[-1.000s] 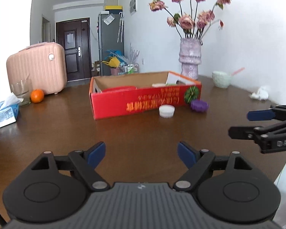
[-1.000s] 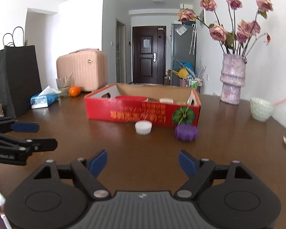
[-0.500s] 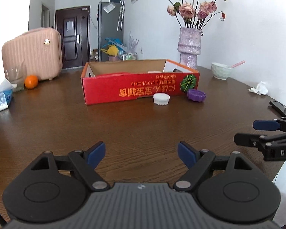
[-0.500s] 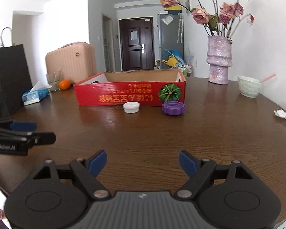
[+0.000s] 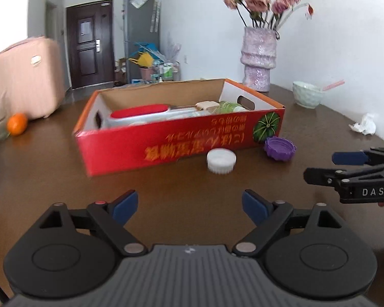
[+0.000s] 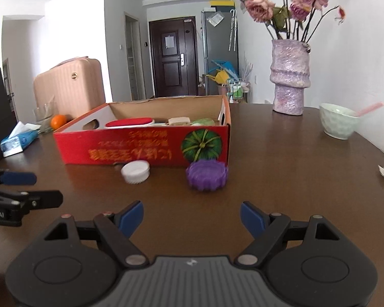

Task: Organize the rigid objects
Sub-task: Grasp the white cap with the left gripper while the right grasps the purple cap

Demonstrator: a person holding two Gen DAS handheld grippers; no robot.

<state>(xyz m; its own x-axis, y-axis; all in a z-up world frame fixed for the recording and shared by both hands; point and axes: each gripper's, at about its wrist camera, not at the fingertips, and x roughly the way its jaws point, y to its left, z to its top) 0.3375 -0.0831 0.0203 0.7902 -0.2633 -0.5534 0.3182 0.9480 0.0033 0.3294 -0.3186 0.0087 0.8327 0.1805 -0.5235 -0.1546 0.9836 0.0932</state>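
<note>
A white ribbed lid (image 5: 221, 160) (image 6: 135, 171) and a purple ribbed lid (image 5: 280, 149) (image 6: 207, 175) lie on the brown table just in front of a red cardboard box (image 5: 181, 143) (image 6: 140, 151). Inside the box I see a red-topped container (image 5: 140, 111) and a few other items. My left gripper (image 5: 189, 206) (image 6: 25, 188) hovers short of the white lid, jaws opening, nothing between them. My right gripper (image 6: 192, 215) (image 5: 327, 165) stands open and empty a little short of the purple lid.
A purple vase (image 6: 289, 76) with dried roses and a pale green bowl (image 6: 339, 120) stand at the back right. Crumpled tissue (image 5: 363, 125) lies near the right edge. An orange (image 5: 17, 123), a tissue pack (image 6: 18, 140), a glass and a pink suitcase (image 6: 69, 87) are at the left.
Both grippers have moved forward over the table toward the box, so the lids and box look larger and nearer. The left jaws stand slightly wider than before.
</note>
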